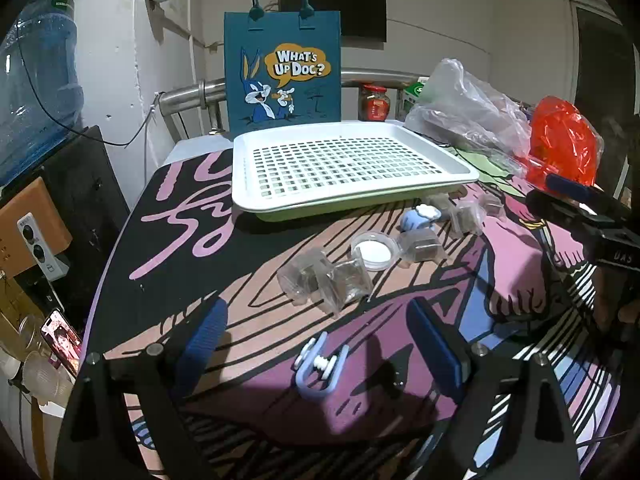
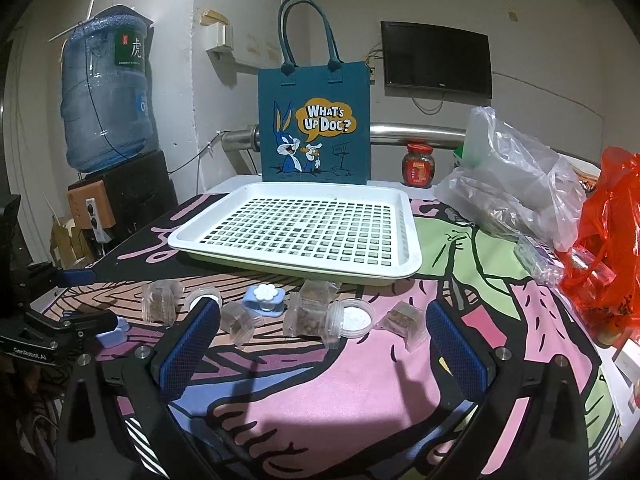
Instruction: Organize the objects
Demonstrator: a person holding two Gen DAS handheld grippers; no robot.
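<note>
Only the left gripper [image 1: 316,344], released like the right gripper [image 2: 324,344], frames the blue clip [image 1: 318,368] fully.

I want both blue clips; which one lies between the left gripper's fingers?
The U-shaped light-blue plastic clip with the white screw; the flower-topped one lies by the tray.

Cartoon-print table [image 2: 320,400] bears tray [image 2: 408,240], bags [image 2: 520,196], perhaps packets [image 2: 308,312].

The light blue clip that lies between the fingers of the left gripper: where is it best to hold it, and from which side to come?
Grip the blue clip across its two parallel arms, near the white roller. It lies flat on the table mat, so probably come from above. The left gripper is open and already straddles it, the arms pointing roughly along the fingers, so closing would press them together.
</note>
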